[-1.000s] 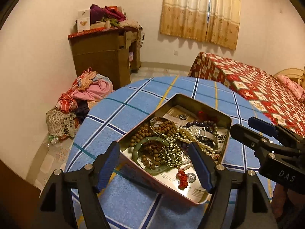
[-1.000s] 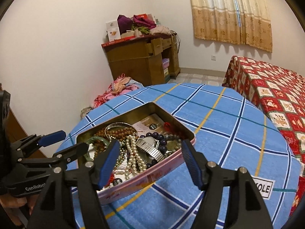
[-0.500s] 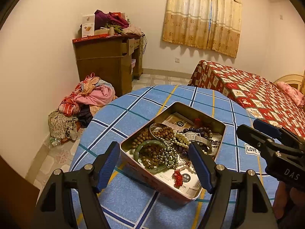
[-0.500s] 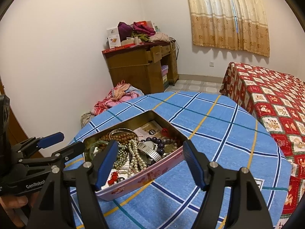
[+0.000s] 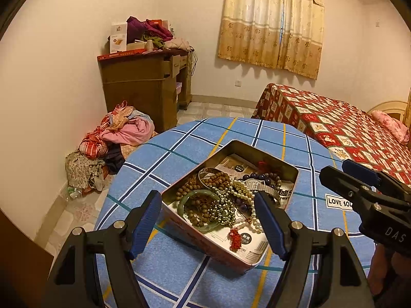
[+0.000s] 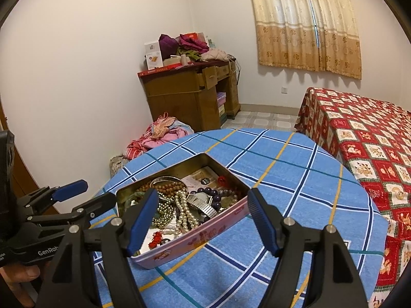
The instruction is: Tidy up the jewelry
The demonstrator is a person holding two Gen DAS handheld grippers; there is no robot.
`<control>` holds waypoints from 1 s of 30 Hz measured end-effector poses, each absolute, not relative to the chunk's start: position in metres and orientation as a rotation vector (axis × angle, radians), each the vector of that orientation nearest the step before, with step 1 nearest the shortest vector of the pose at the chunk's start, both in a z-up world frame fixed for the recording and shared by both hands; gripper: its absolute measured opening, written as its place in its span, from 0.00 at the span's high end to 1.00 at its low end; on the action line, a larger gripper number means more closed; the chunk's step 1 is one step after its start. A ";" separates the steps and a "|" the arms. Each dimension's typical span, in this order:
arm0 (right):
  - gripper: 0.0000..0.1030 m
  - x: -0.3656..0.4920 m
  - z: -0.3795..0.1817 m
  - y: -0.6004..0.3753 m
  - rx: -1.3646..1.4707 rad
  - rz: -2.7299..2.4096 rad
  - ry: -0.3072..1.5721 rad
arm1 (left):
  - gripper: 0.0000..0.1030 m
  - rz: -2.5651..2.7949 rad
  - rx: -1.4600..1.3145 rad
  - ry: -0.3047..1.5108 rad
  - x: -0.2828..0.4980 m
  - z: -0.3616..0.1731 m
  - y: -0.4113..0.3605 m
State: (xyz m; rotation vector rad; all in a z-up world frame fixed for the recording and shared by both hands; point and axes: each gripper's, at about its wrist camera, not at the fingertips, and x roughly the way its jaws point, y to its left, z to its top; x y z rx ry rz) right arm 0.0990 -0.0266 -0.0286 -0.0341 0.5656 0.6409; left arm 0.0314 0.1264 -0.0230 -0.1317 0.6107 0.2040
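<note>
White walls, curtained window [image 5: 272, 23] — wooden desk [image 5: 146, 87], quilted bed [image 5: 341, 131].

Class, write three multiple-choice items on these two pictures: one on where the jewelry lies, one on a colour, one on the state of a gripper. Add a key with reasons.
1. Where does the jewelry lie?
A. in an open tin on the table
B. on the bed
C. on the floor

2. What colour is the bangle?
A. red
B. green
C. black

3. How do the jaws of the right gripper stand?
A. shut on the watch
B. shut on nothing
C. open, holding nothing

Key:
1 A, the beads fill the tin on the table.
2 B, the bangle is pale green.
3 C, the right gripper shows a wide gap with nothing pressed between the pads.
</note>
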 end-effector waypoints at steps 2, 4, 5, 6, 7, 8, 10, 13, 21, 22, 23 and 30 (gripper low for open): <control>0.27 0.098 -0.028 -0.027 -0.034 0.641 0.566 | 0.28 0.202 -0.131 0.610 0.032 -0.023 0.125; 0.27 0.098 -0.029 -0.028 -0.035 0.641 0.566 | 0.28 0.202 -0.128 0.609 0.031 -0.023 0.125; 0.27 0.098 -0.029 -0.028 -0.035 0.641 0.566 | 0.28 0.202 -0.127 0.609 0.031 -0.022 0.125; 0.27 0.098 -0.029 -0.027 -0.034 0.642 0.566 | 0.28 0.203 -0.126 0.608 0.031 -0.022 0.125; 0.27 0.098 -0.029 -0.028 -0.033 0.644 0.566 | 0.28 0.203 -0.126 0.608 0.031 -0.022 0.124; 0.27 0.098 -0.029 -0.028 -0.033 0.644 0.566 | 0.28 0.204 -0.125 0.608 0.031 -0.022 0.124; 0.27 0.097 -0.029 -0.029 -0.035 0.644 0.566 | 0.28 0.203 -0.125 0.609 0.031 -0.022 0.124; 0.26 0.097 -0.029 -0.030 -0.033 0.644 0.567 | 0.28 0.204 -0.125 0.609 0.031 -0.023 0.124; 0.25 0.096 -0.030 -0.031 -0.032 0.643 0.569 | 0.28 0.196 -0.124 0.610 0.032 -0.023 0.124; 0.25 0.096 -0.030 -0.031 -0.032 0.643 0.569 | 0.28 0.198 -0.123 0.611 0.031 -0.023 0.123; 0.25 0.096 -0.030 -0.031 -0.033 0.644 0.568 | 0.28 0.200 -0.123 0.612 0.032 -0.023 0.124; 0.24 0.096 -0.032 -0.031 -0.033 0.640 0.568 | 0.28 0.202 -0.145 0.617 0.032 -0.025 0.127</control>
